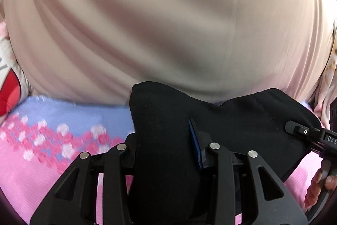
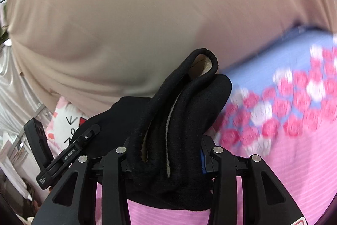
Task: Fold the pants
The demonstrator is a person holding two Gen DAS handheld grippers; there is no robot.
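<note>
Left wrist view: left gripper (image 1: pixel 166 149) nearest the lens; jaws part-closed and clamped on a thick bunch of the black pants (image 1: pixel 168 119); blue pad (image 1: pixel 194 140) pressed against the cloth's right side
Pants, place: raised above the bedspread (image 1: pixel 52 125), spanning from one gripper to the other; long axis runs across the frame, left to right; a stitched seam shows near the right end
Right gripper, from left view: right gripper (image 1: pixel 303 131) at the far right edge, its tip on the pants; a hand (image 1: pixel 320 185) grips the handle below
Right wrist view: right gripper (image 2: pixel 166 151) part-closed on a folded wad of pants (image 2: pixel 179 111); pale lining shows; hem loop points up and away
Bedspread: pink stripes, then blue with rose print
Farthest: beige cloth (image 1: pixel 147 14), blurred
</note>
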